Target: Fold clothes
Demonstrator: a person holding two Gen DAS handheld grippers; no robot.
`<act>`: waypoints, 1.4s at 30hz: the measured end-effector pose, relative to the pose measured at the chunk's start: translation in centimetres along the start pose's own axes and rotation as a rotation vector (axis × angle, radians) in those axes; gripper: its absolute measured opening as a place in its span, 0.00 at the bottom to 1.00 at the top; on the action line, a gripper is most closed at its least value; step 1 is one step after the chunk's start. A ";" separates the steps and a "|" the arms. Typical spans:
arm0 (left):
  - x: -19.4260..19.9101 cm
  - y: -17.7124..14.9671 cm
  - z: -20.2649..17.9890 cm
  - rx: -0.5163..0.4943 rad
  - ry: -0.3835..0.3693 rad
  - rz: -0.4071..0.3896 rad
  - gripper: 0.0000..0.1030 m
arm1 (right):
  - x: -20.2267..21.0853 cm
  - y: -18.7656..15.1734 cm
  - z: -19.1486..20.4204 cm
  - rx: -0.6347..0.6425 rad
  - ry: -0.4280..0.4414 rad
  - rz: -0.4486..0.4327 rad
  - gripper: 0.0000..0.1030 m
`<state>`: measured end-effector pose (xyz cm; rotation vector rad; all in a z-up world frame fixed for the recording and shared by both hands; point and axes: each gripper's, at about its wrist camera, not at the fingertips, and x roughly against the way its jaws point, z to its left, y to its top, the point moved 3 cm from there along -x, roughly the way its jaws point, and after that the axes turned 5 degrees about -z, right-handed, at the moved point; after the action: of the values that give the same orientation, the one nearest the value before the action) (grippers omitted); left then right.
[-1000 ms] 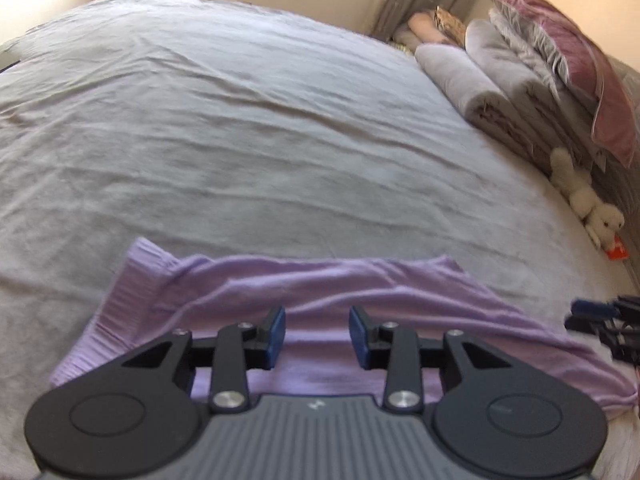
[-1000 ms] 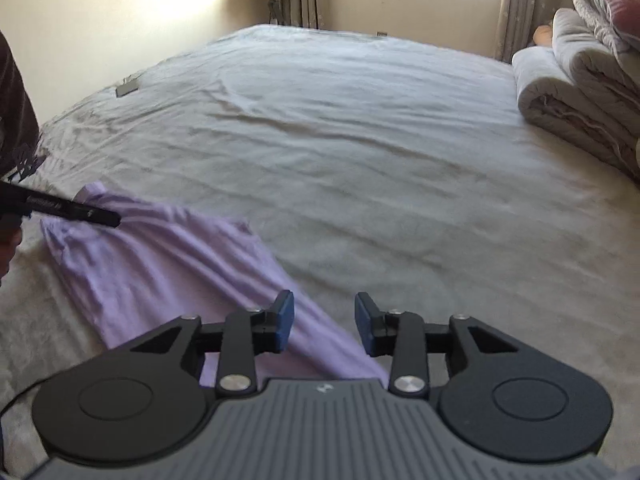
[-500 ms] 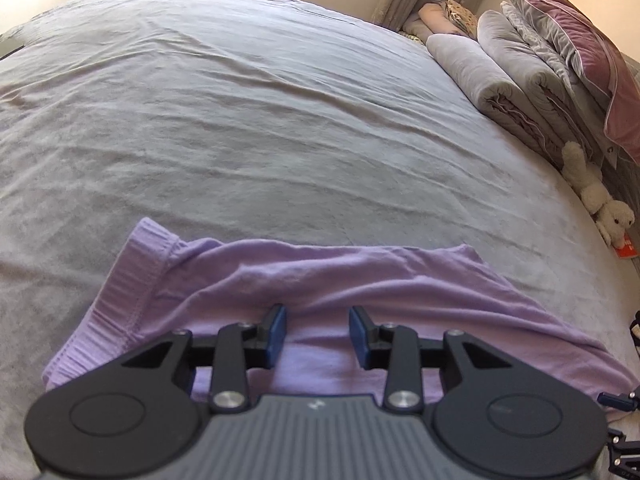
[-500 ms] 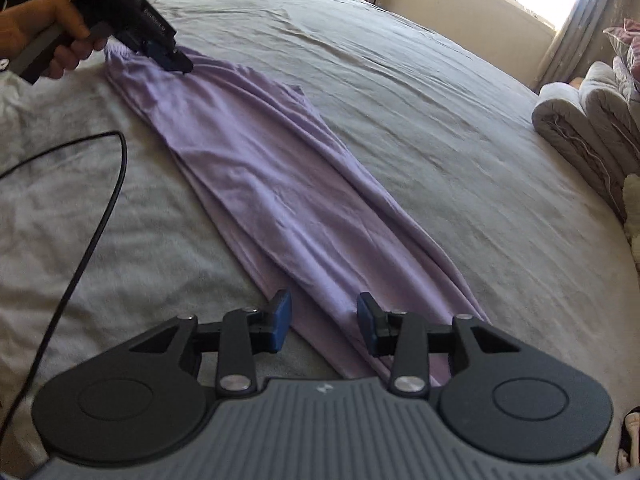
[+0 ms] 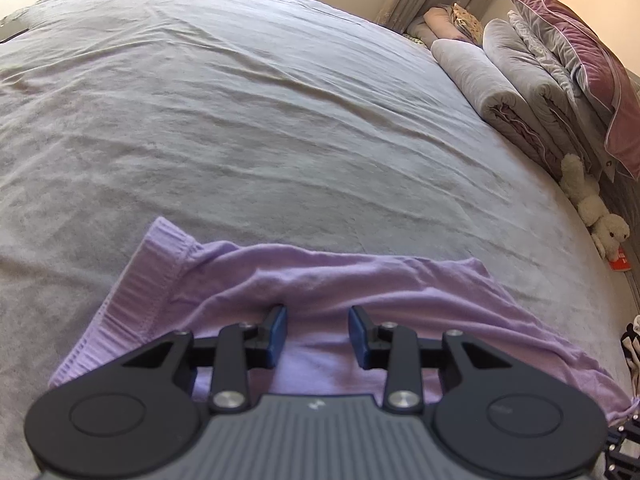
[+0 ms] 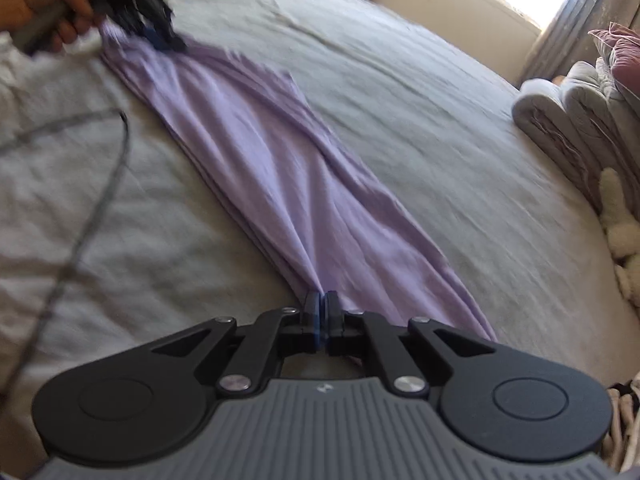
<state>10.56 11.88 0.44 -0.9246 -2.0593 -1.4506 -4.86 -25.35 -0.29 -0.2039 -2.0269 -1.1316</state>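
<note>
A lilac garment (image 6: 280, 184) is lying stretched across the grey bedspread (image 5: 280, 100), running from about 11 o'clock down to 6 o'clock in the right wrist view. The right gripper (image 6: 322, 312) has just been closing and is now pinching the near end of the cloth between its blue pads. At 11 o'clock a hand (image 6: 44, 8) is holding the left gripper (image 5: 318, 334), whose jaws are standing partly apart over the ribbed-hem end, gripping nothing.

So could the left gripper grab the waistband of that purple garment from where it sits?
Probably yes. The left gripper rests open on the purple garment, and the ribbed waistband lies just beside it on the bed, with nothing between.
</note>
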 end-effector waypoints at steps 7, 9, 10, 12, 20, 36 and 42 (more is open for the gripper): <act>-0.1 0.0 -0.4 -0.028 0.015 -0.001 0.34 | 4.0 -1.0 -6.1 -0.292 0.041 -0.083 0.35; -0.1 0.0 -0.5 -0.032 0.018 0.001 0.35 | 5.4 -2.7 -10.4 -0.458 -0.062 -0.099 0.37; -0.1 0.1 -0.5 -0.031 0.019 0.002 0.35 | 6.3 -3.8 -12.5 -0.551 -0.128 -0.102 0.40; -0.1 0.1 -0.5 -0.027 0.022 0.004 0.36 | 8.0 -6.6 -15.9 -0.695 -0.240 -0.091 0.42; 0.1 -0.1 -4.2 -0.086 -0.050 -0.012 0.38 | 8.6 -13.3 -19.9 -0.902 -0.215 -0.003 0.42; -3.6 -2.9 -12.4 -0.323 -0.126 -0.032 0.47 | 10.1 -12.2 -18.8 -0.658 -0.293 -0.104 0.08; -4.0 -2.5 -12.4 -0.312 -0.115 -0.049 0.49 | 11.4 -13.3 -20.8 -0.828 -0.263 -0.170 0.15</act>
<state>11.23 -1.38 0.38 -1.1068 -1.9813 -1.8195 -7.32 -51.94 5.08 -0.6249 -1.6902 -2.1000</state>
